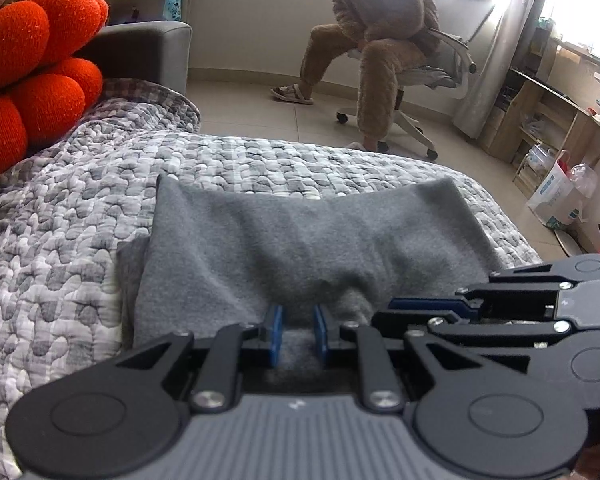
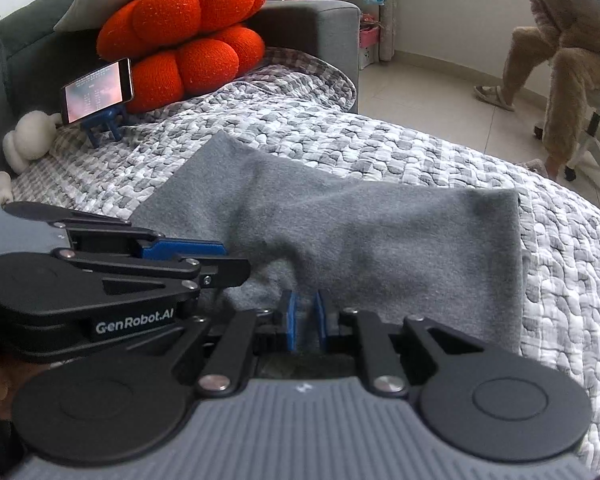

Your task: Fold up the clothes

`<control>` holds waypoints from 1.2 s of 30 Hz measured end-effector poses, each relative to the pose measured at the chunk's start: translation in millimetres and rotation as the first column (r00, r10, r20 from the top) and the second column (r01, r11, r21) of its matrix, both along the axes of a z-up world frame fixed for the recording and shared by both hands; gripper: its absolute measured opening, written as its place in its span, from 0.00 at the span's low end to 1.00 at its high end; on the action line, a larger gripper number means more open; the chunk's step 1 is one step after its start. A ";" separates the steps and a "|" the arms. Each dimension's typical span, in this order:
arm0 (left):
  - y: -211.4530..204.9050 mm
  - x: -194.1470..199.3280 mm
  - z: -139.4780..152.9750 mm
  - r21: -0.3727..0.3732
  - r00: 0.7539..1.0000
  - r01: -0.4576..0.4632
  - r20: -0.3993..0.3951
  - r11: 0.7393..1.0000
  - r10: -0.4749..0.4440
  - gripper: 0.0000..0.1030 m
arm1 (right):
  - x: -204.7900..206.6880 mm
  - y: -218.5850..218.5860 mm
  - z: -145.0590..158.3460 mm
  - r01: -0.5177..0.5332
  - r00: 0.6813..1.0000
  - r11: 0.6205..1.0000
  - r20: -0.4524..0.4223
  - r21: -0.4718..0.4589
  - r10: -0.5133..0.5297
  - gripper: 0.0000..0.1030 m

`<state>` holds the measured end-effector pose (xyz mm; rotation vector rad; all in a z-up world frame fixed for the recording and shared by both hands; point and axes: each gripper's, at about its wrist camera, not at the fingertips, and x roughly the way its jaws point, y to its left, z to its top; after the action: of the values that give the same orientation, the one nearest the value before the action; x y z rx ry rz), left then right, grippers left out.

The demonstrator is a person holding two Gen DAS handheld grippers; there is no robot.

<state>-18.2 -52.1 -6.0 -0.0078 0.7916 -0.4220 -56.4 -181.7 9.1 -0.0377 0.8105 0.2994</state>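
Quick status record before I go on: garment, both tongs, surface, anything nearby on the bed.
garment: grey cloth, partly folded, lying on the quilt
surface: grey-white quilt on a sofa
left tongs: pinching the cloth's near edge
right tongs: pinching the same edge, close beside the left
nearby: orange cushion, phone on a blue stand, white plush
background: person seated on an office chair, away from the bed

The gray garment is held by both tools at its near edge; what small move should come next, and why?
Probably carry the near edge forward over the gray garment. The left tool and right tool both pinch that edge side by side, and the far part lies flat on the quilt.
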 end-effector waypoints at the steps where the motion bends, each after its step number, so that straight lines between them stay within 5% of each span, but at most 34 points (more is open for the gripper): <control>1: 0.0 0.2 -0.2 0.001 1.000 0.000 0.001 1.000 0.000 0.18 | -0.1 -0.1 0.0 0.001 1.000 1.000 0.000 0.001 -0.001 0.16; 27: 5.6 2.8 -0.5 0.091 0.999 -0.032 0.017 0.995 0.030 0.20 | 2.8 -46.5 3.2 0.099 0.992 0.994 -0.089 0.047 -0.095 0.08; 36: 8.9 1.9 1.9 0.154 0.998 -0.055 0.033 0.986 0.051 0.20 | -4.3 -67.4 5.8 0.165 0.982 0.986 -0.084 -0.025 -0.166 0.12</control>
<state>-16.3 -43.2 -4.1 0.1221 0.7922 -0.3084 -60.7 -249.1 14.9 0.0263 0.8963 0.1370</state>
